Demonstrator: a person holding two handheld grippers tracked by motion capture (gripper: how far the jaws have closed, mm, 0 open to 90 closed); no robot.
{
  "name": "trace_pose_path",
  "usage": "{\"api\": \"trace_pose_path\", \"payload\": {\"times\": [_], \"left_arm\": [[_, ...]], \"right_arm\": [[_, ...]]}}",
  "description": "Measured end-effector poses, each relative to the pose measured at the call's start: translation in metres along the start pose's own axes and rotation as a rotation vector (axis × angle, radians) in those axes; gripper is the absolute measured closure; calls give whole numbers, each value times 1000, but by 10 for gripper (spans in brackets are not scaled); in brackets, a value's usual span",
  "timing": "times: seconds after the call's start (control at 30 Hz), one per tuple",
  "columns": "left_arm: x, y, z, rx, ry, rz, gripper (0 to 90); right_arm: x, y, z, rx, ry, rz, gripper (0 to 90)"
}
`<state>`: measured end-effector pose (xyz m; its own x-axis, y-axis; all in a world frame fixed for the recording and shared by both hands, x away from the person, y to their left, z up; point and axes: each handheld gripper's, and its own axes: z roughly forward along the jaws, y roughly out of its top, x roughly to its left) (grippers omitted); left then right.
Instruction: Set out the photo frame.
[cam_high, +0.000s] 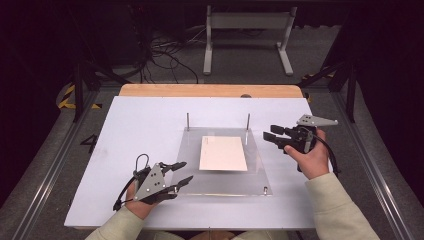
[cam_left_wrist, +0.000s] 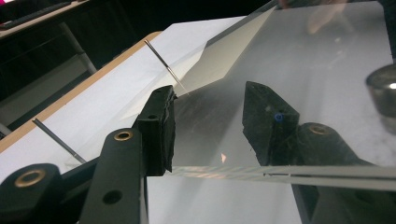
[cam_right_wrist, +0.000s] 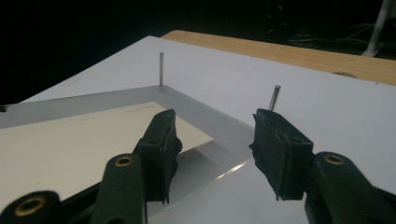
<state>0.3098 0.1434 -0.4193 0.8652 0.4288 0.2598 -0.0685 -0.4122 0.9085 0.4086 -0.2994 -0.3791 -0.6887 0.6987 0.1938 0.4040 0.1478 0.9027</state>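
Forearms are entering at six o'clock over the tabletop (cam_high: 125, 125), where the clear plate (cam_high: 260, 175) is lying centred, the card (cam_high: 223, 153) sitting on it. Left gripper (cam_high: 181, 173) (jaws apart) is straddling its seven-o'clock corner; right gripper (cam_high: 270, 138), jaws apart and empty, is hovering at two o'clock. Probably next: closing left.

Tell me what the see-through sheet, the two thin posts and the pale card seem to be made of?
Sheet: probably acrylic or glass, clear and glossy; the table shows through and its edge glints. Posts: likely metal, thin, grey, with a slight shine. Card: seemingly paper or thin cardboard, matt cream, lying flat.
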Motion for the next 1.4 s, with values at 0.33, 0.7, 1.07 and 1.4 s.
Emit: {"api": "trace_pose_path", "payload": {"times": [0.33,0.7,1.07,1.4], "left_arm": [[1,1,0,5,-3,-4,532],[3,3,0,3,-10,-14,532],[4,4,0,1,-9,-18,532],[4,4,0,1,-10,-18,532]], "right_arm": [[35,-8,-42,-34,24,-57,342],[58,-27,-62,74,-17,-206,282],[67,-52,-61,98,37,-268,230],[89,-51,-50,11,112,-387,149]]}}
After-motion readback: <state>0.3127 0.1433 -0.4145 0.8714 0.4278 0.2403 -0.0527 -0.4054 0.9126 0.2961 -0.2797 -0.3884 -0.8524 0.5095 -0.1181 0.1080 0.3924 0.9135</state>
